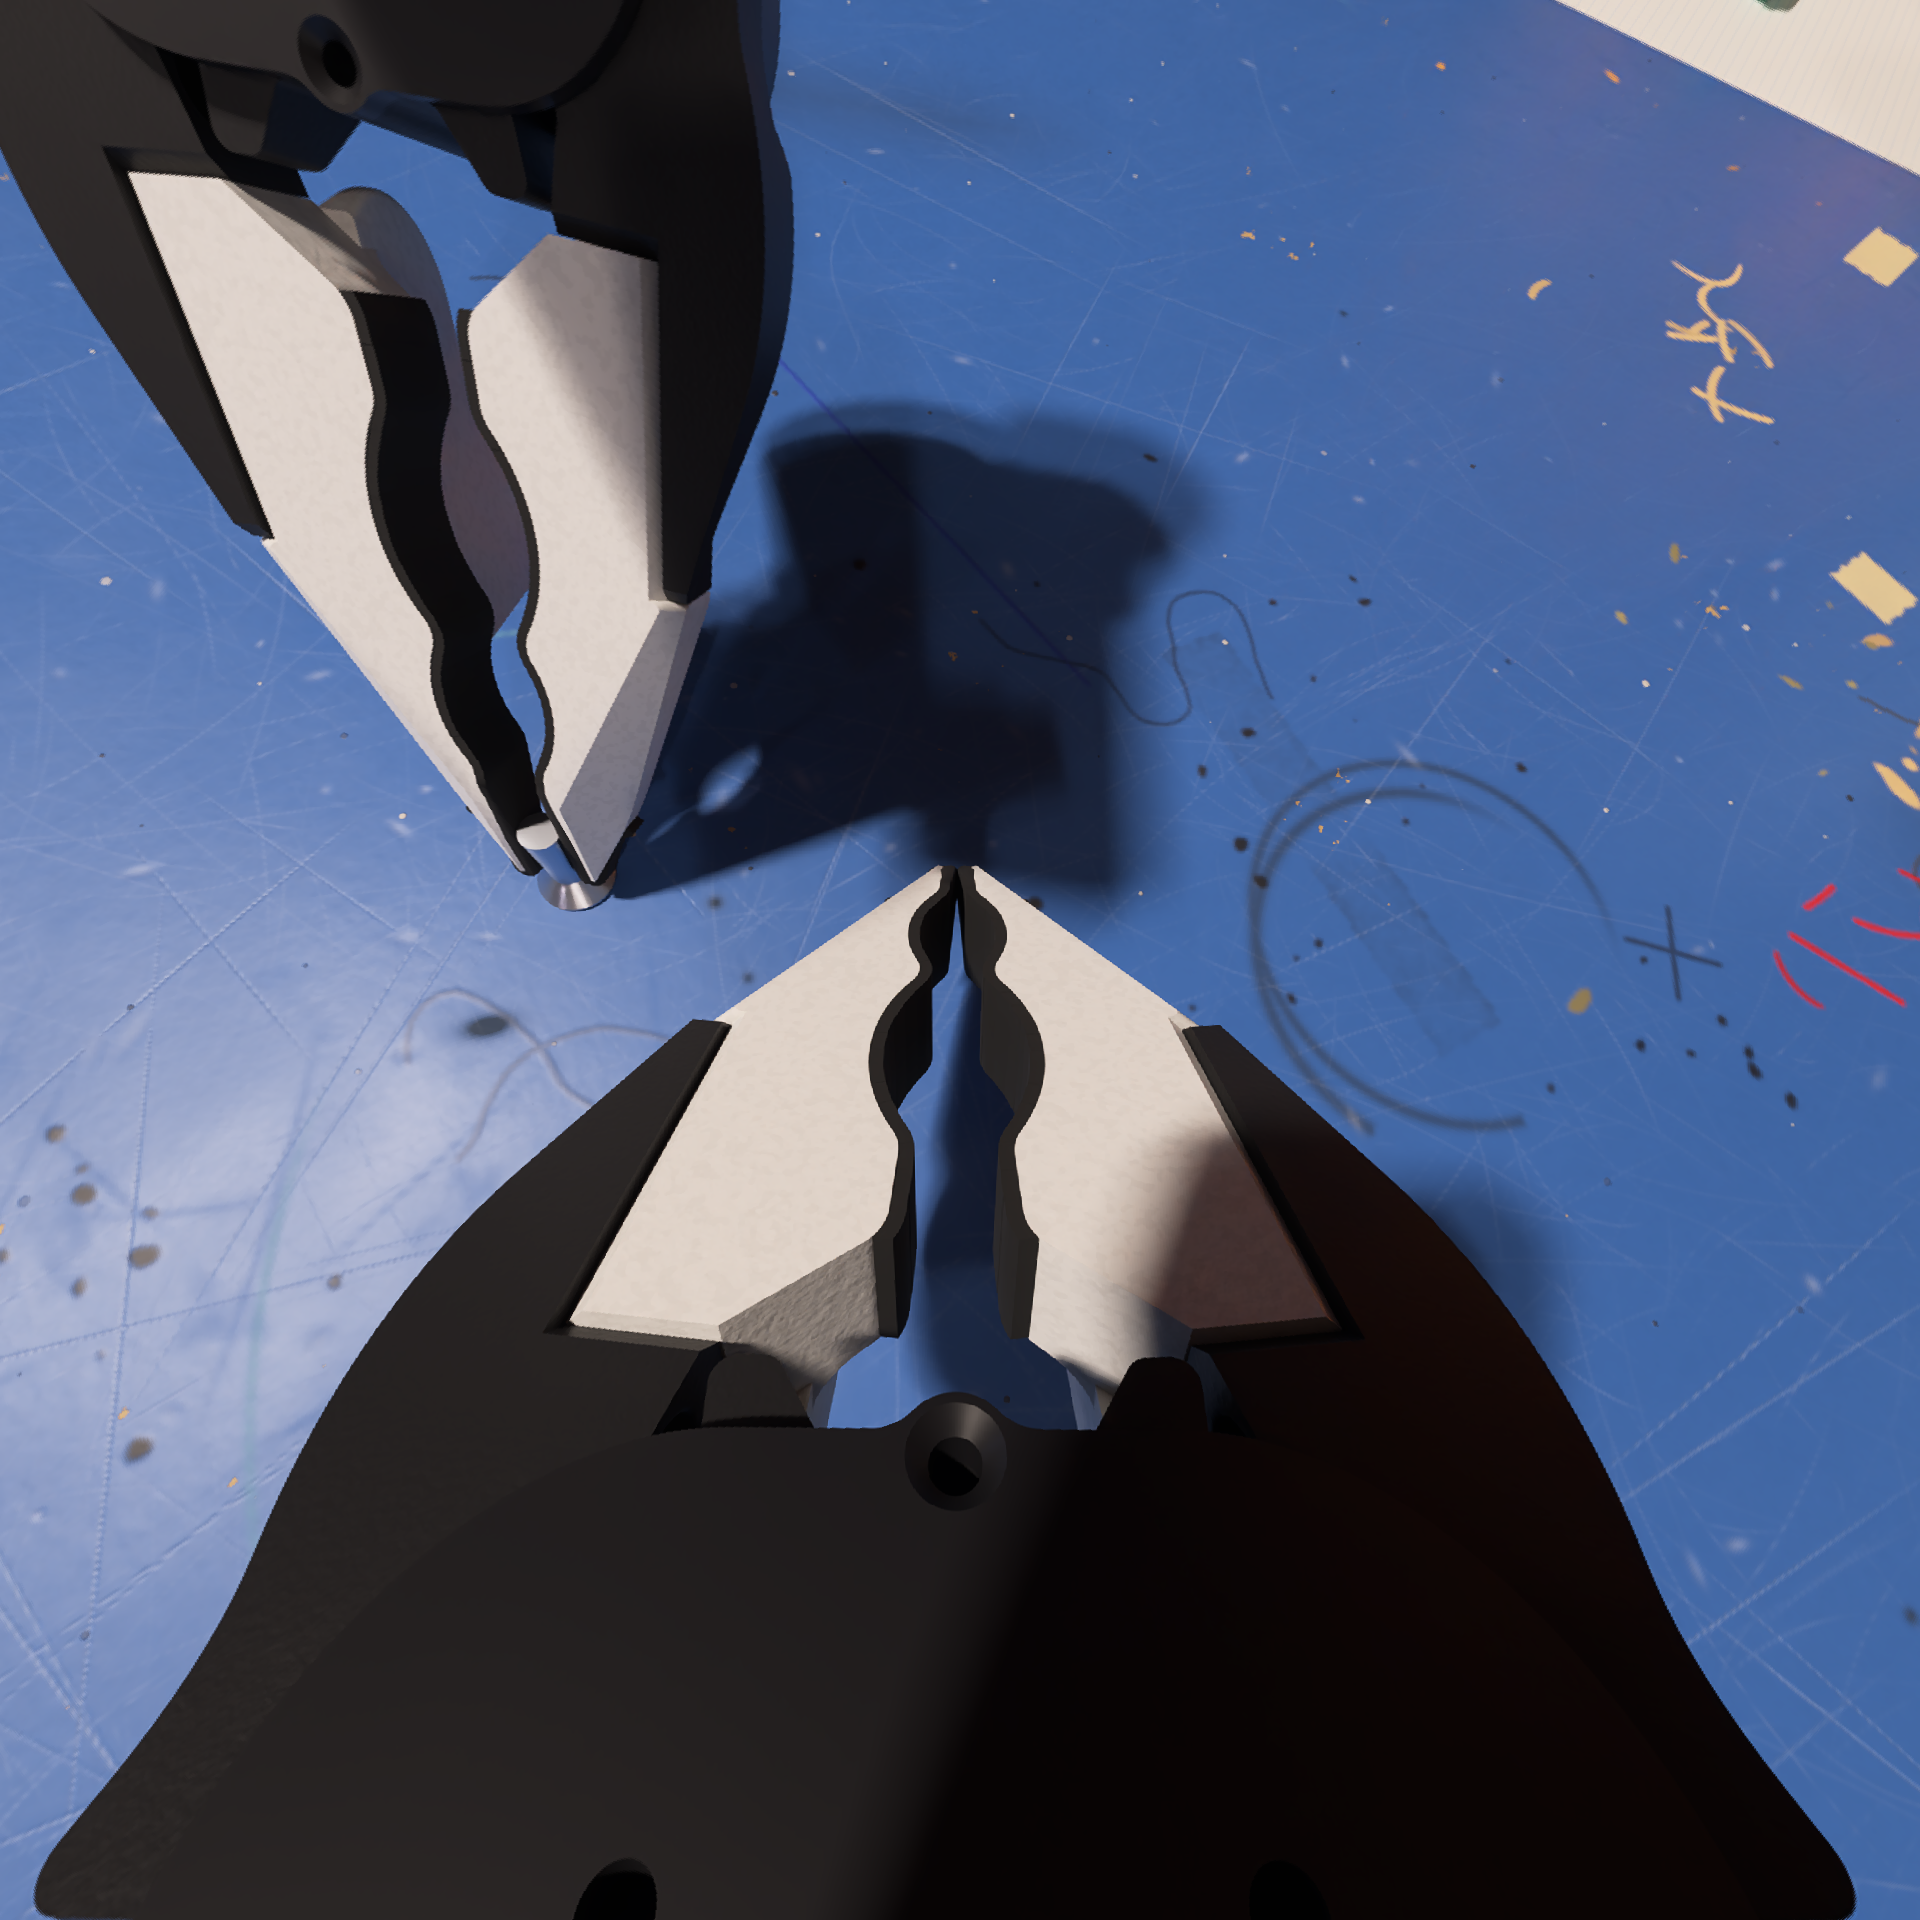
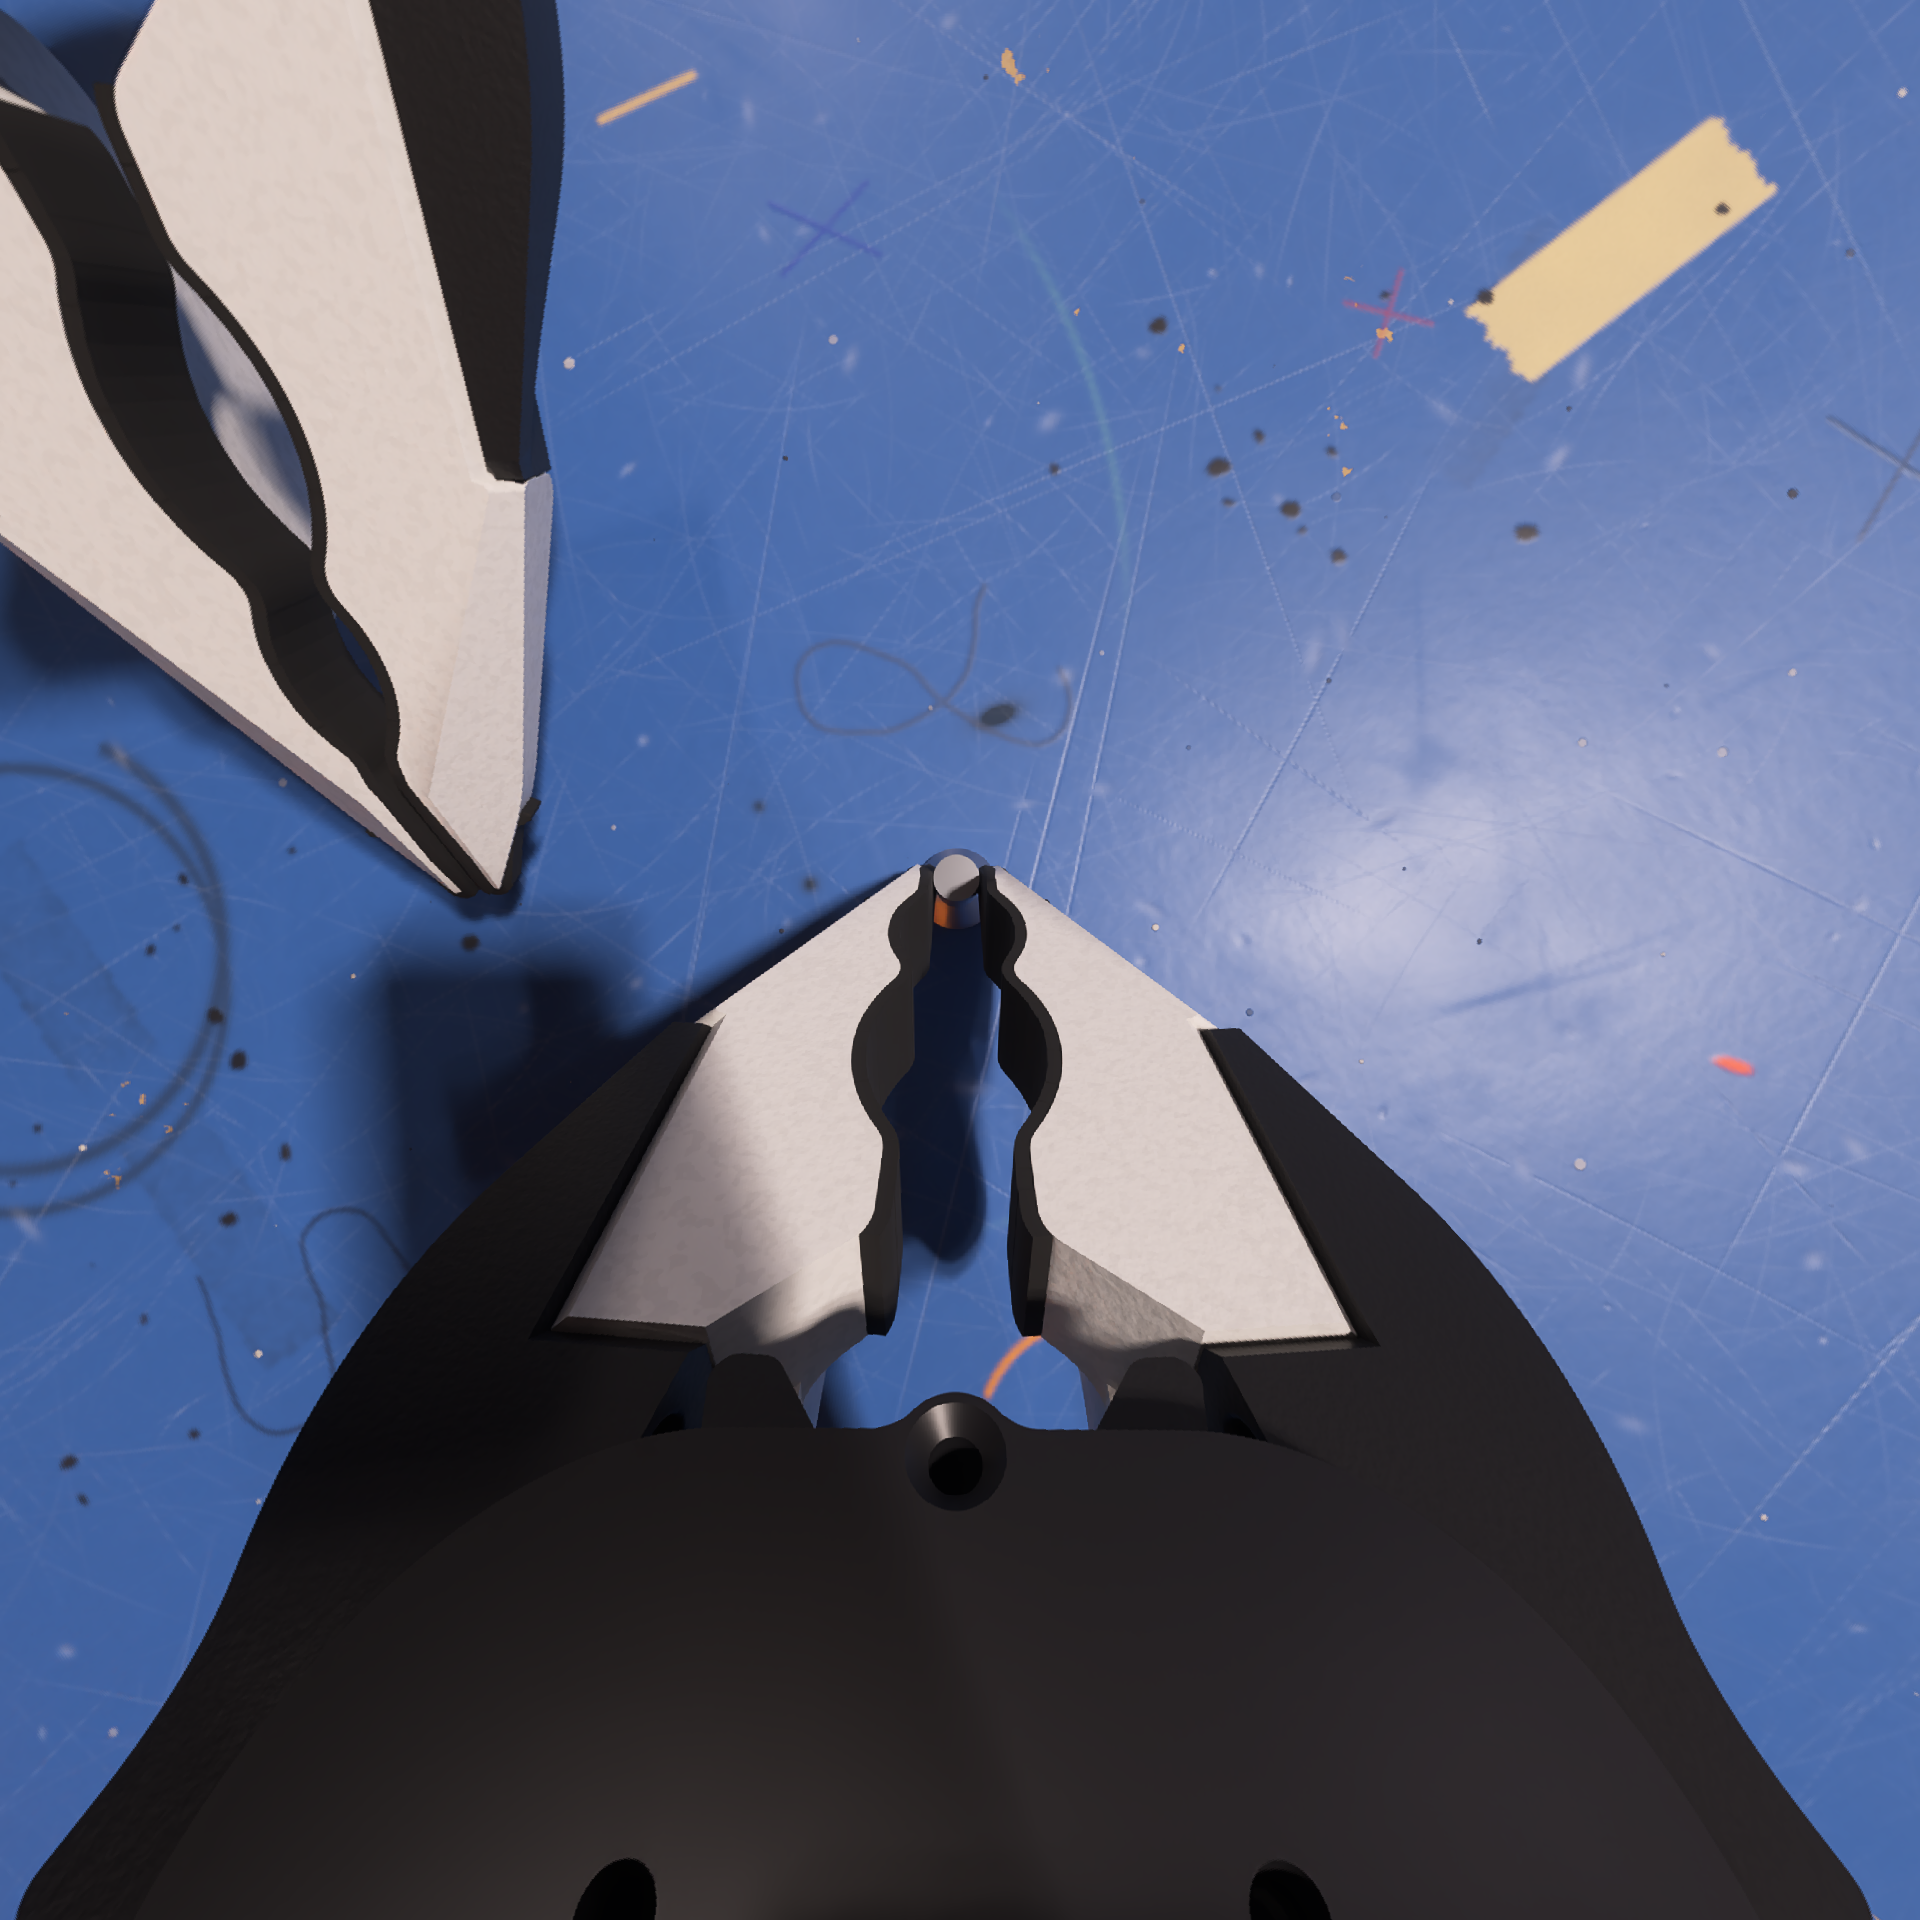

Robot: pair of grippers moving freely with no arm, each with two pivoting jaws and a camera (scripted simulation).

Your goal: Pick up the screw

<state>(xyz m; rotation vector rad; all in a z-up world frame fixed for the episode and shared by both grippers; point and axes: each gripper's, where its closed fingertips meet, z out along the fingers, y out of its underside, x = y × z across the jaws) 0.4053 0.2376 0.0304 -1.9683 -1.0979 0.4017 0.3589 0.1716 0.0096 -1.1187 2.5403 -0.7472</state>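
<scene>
Nearest in the right wrist view, the right gripper (image 2: 956, 883) has its two white fingers (image 2: 790, 1091) closed on the screw (image 2: 955, 881), a small grey metal cylinder pinched at the very tips, with an orange glint just under its flat end. Holding it at the tips keeps the wider notches behind free and the screw in sight. From the left wrist view the same screw (image 1: 569, 888) pokes out below those tips, very close to the blue table (image 1: 1351, 1351); whether it has lifted clear is hard to tell. The left gripper (image 1: 956, 875) is pressed shut on nothing, parked just beside the other, seemingly out of the way. Farther off lies a strip of tan tape (image 2: 1621, 249).
</scene>
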